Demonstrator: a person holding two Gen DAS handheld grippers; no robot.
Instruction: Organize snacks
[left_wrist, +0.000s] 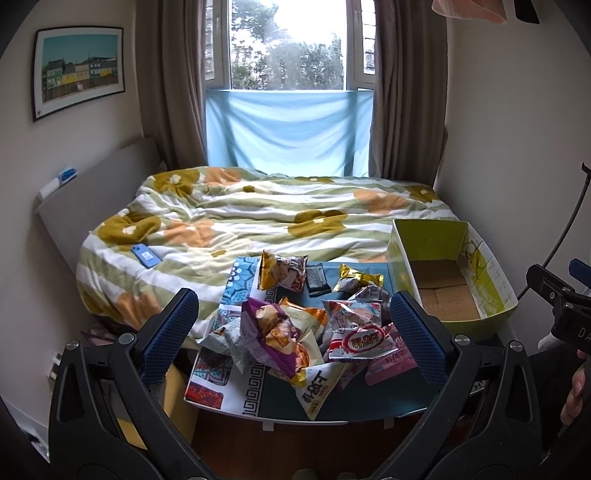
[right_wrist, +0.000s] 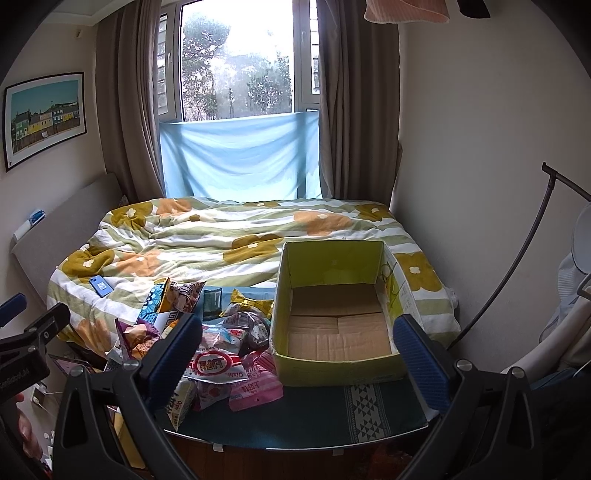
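Several snack packets (left_wrist: 295, 332) lie heaped on a small table (left_wrist: 332, 402) with a teal patterned cloth, at the foot of a bed. A purple packet (left_wrist: 269, 332) and a red-and-white packet (left_wrist: 360, 341) sit on top of the heap. To their right stands an open yellow-green cardboard box (left_wrist: 454, 273) with nothing inside. My left gripper (left_wrist: 295, 338) hangs open above the heap, holding nothing. In the right wrist view the box (right_wrist: 336, 317) fills the middle and the packets (right_wrist: 221, 354) lie left of it. My right gripper (right_wrist: 299, 354) is open in front of the box.
A bed with a flowered duvet (left_wrist: 258, 218) lies behind the table, with a blue phone (left_wrist: 146, 255) on it. A window with curtains and a blue cloth (left_wrist: 288, 129) stands beyond. A dark curved stand (right_wrist: 517, 258) and white furniture (right_wrist: 576, 295) are at the right.
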